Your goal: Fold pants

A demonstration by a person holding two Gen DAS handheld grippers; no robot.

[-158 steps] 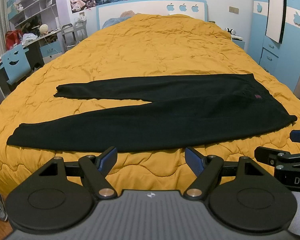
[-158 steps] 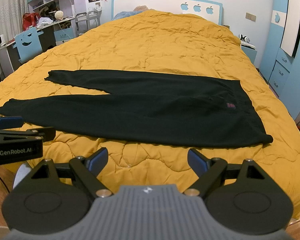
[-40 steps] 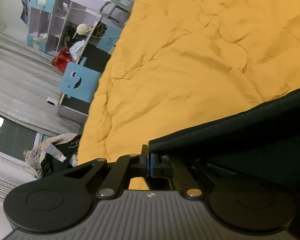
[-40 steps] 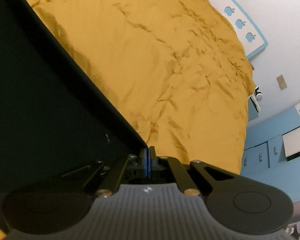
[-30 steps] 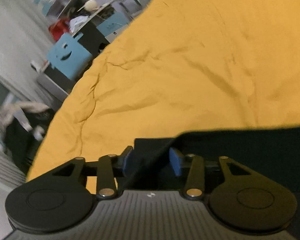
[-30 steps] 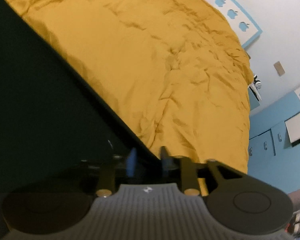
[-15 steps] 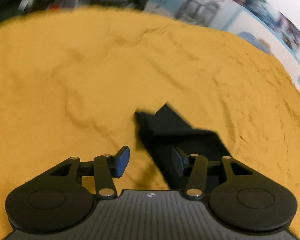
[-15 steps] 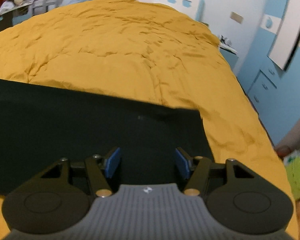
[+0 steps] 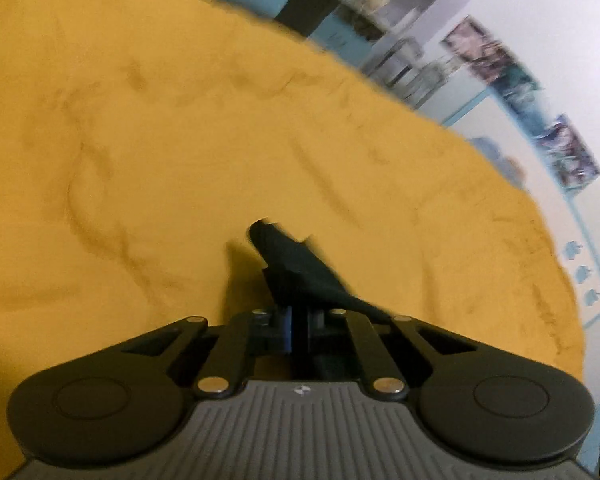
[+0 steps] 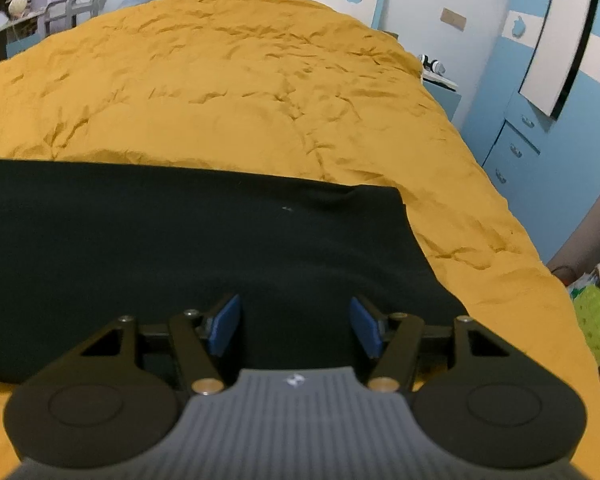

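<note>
Black pants [image 10: 188,240] lie flat on the yellow bedspread [image 10: 240,92], one end pinched by the clenched left gripper [image 9: 296,330] for folding, right gripper [image 10: 296,326] released above them.

Motion blur smears the shelves [image 9: 340,8]; the pants [image 10: 180,240] run off-frame left.

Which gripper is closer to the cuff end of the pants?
Left. The left gripper is shut on the cuff end of the pants; the right gripper hovers open over their wide end.
</note>
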